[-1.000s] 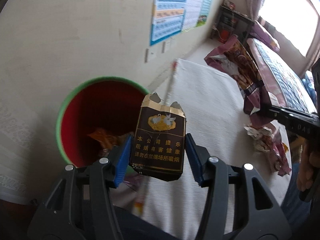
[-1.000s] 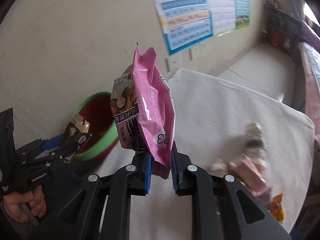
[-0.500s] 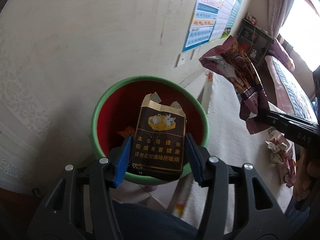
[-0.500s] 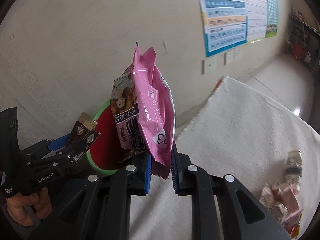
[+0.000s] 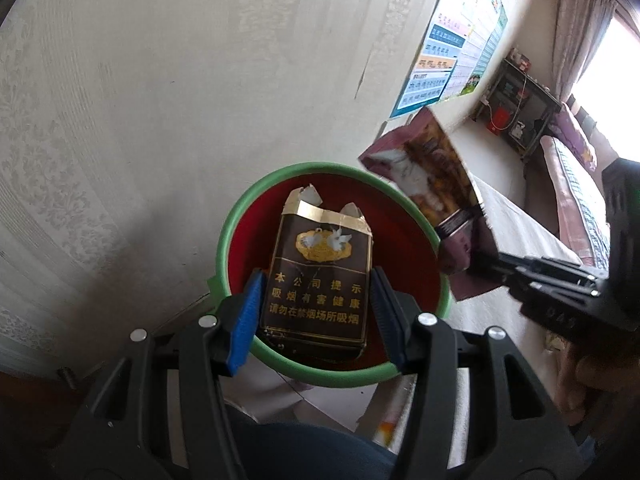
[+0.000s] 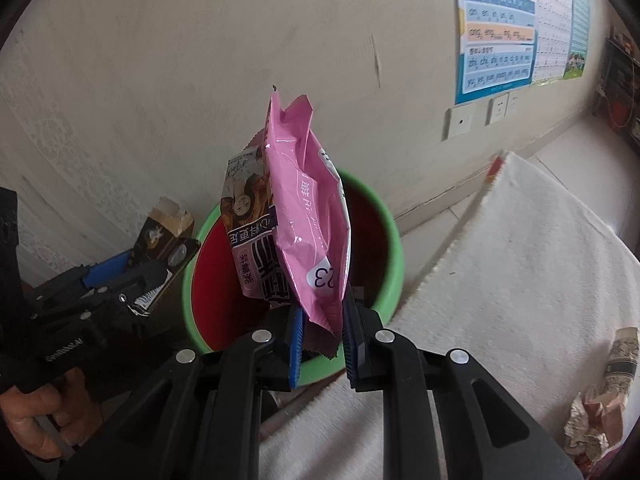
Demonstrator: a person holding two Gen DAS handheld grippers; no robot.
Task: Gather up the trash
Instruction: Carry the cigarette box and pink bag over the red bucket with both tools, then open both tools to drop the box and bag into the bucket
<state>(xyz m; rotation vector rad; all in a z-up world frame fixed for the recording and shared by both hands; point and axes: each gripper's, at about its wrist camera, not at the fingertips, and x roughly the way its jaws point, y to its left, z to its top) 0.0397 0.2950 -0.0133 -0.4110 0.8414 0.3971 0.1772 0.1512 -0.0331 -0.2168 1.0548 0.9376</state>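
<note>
Both loads over the bin (image 5: 224, 240), unreleased: left gripper (image 5: 316, 312) clamping cigarette pack (image 5: 320, 276), right gripper (image 6: 322, 332) pinching pink wrapper (image 6: 304, 216); crumpled scraps (image 6: 600, 412) left on near-right cloth (image 6: 520, 260)

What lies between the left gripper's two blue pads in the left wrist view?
The brown cigarette pack stands between the left gripper's pads, in the left wrist view, over the green-rimmed bin.

A cigarette pack (image 5: 318, 280) reads "本公司提示 吸烟有害健康 请勿在禁烟场所吸烟"; a pink wrapper (image 6: 308, 236) bears an inverted "23"; the left gripper's (image 6: 120, 276) body is marked "GenRobot.AI".
</note>
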